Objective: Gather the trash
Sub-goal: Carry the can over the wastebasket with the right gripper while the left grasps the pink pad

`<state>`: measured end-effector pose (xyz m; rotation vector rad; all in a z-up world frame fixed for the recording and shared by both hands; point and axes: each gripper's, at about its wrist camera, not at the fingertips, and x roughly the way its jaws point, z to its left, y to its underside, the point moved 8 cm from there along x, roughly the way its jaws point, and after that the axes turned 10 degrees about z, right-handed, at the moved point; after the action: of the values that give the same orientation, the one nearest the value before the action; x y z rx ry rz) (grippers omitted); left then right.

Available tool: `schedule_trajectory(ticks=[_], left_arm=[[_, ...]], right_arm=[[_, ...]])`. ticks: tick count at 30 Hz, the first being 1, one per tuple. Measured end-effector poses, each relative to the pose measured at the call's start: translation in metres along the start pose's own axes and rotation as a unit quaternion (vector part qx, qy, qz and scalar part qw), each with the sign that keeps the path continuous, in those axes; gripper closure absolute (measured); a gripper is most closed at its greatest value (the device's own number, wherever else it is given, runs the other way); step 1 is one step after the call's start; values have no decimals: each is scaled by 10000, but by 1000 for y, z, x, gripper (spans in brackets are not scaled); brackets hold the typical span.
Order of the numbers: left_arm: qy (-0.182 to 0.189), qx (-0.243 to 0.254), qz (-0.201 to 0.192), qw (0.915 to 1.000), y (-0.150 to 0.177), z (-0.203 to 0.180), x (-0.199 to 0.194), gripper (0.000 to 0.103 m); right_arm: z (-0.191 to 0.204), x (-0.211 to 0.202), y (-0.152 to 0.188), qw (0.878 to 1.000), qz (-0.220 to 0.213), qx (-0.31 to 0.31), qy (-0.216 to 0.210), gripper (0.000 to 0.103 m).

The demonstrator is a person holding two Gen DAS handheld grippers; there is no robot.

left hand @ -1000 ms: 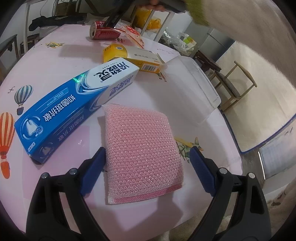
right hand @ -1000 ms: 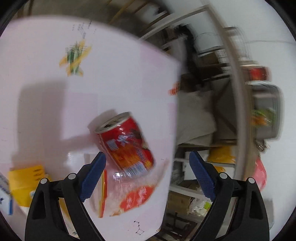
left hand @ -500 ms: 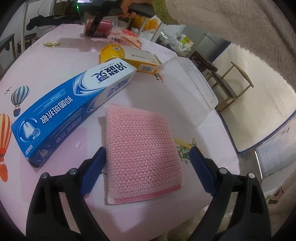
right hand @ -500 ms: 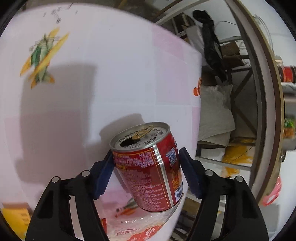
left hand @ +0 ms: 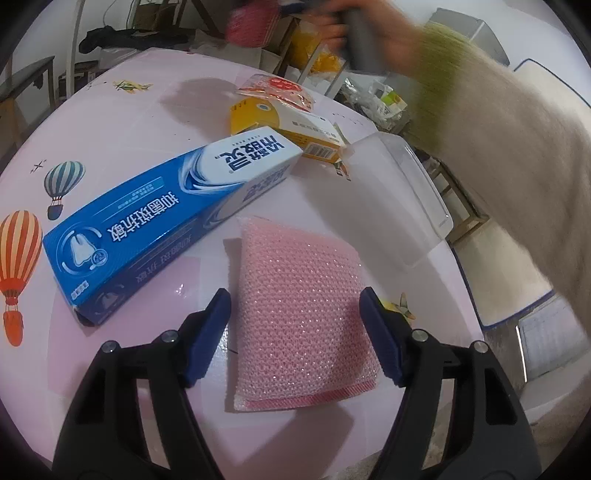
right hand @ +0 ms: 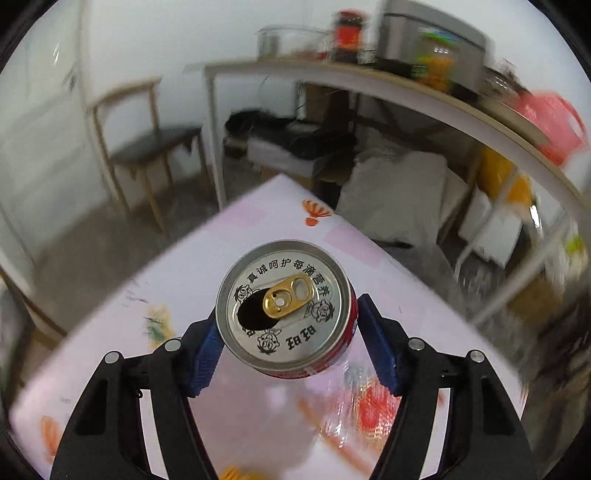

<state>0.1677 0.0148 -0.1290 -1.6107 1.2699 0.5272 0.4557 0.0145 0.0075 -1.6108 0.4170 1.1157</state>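
A pink mesh sponge (left hand: 299,314) lies flat on the pink table (left hand: 129,122), between the fingers of my left gripper (left hand: 293,295). Its jaws are closing around the sponge, with a thin gap still showing at the left pad (left hand: 210,332). My right gripper (right hand: 288,312) is shut on an opened red drink can (right hand: 284,306), lifted above the table (right hand: 184,277) with its silver top facing the camera. In the left wrist view that can (left hand: 251,22) is a red blur high above the table's far edge, beside the person's hand.
A blue toothpaste box (left hand: 166,221) lies left of the sponge, with a yellow carton (left hand: 280,122) and a red-and-white wrapper (left hand: 277,88) behind it. A clear plastic container (left hand: 399,192) sits to the right. A fluffy cream sleeve (left hand: 498,147) crosses the upper right. Chairs and shelves surround the table.
The right gripper shut on the can, turned it upright and lifted it off the table. The left gripper's fingers have narrowed around the sponge, which has stayed in place.
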Motion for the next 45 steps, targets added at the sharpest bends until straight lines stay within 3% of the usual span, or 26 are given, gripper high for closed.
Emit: schedule_trajectory(ticks=[5,7,14,18,23,28,32,33,36,40,42,45], left_arm=[[-86,-32,76,9999,-1,-2,1,31],[-164,-36,164,9997,-2,-4,2,20],[-707,77,160,9973,-1,-4,6,20],[-974,196,227,9948,-1,-11,5,20],[-1040,175,309,9939,-1,-19,1,20],[-1352,417,655,9878,9,-29,19,18],[-1991,801,652,9745,15,-27,28,18],[-2006,851,592,9742,17,-28,27,25],[-2040,723,562,9747,16,-24,21,26],[-1973,747,108,9774,9,-39,-7,27],[-1731,873,-70,9810,4,-59,-19,27],[-1088,1211,-69,9866,-4,-110,-23,27]], right_arm=[[-35,-84,59,9968,-197,770,-62,36],[-52,-118,94,9937,-263,1085,3,36],[-108,-190,237,9750,-258,2183,320,36],[-148,-214,326,9484,-289,3132,403,36],[-185,-225,405,9137,-400,4024,410,36],[-203,-224,457,8896,-416,4527,426,36],[-212,-225,491,8743,-481,4820,304,36],[-215,-224,499,8717,-453,4868,339,36],[-224,-225,518,8639,-425,5003,405,36],[-240,-228,542,8509,-424,5210,522,36],[-247,-227,555,8442,-429,5313,563,36],[-257,-222,575,8321,-432,5502,554,36]])
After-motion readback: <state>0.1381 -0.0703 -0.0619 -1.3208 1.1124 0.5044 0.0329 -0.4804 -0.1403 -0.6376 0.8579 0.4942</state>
